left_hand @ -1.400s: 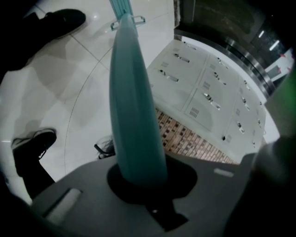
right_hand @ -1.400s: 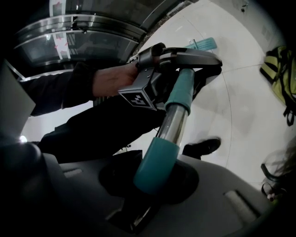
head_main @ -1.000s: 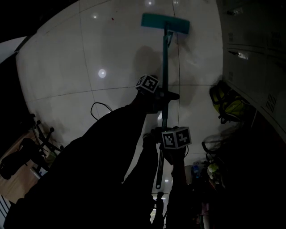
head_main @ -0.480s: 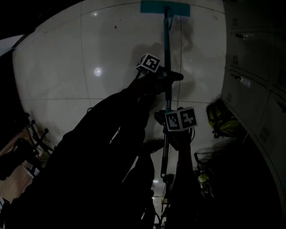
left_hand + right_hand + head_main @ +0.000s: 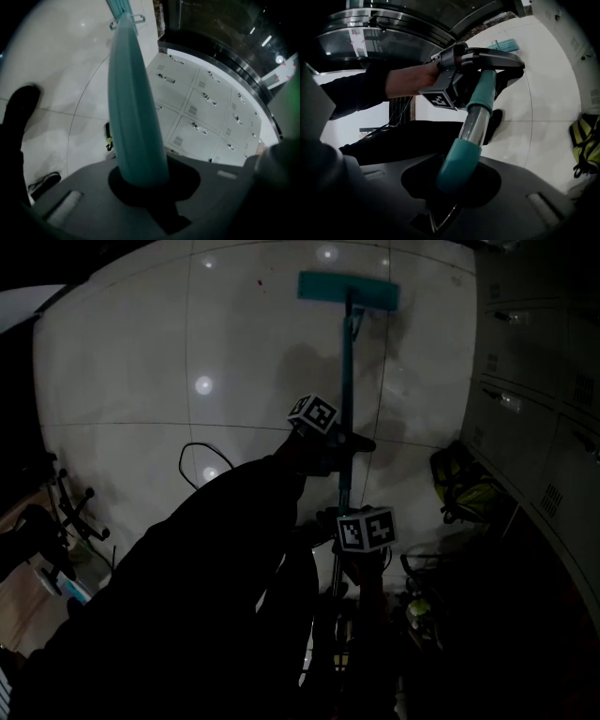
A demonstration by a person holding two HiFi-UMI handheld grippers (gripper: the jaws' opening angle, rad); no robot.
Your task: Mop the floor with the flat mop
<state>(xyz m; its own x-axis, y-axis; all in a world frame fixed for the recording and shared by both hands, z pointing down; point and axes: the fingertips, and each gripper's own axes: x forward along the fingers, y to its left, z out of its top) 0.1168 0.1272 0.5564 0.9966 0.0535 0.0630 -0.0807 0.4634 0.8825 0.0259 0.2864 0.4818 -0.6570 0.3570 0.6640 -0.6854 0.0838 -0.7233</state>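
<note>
Since the left gripper [image 5: 344,440] and right gripper [image 5: 339,519] each have their jaws clamped round the mop [image 5: 346,362] pole, and its head [image 5: 348,290] lies flat near the floor's [image 5: 131,362] far edge, I'd press evenly and stroke straight.

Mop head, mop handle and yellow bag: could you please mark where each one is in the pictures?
mop head [image 5: 330,287], head view, on the teal pad, left of the joint.
mop handle [image 5: 133,108], left gripper view, middle of the teal shaft.
yellow bag [image 5: 469,491], head view, on its yellow-green fabric.
</note>
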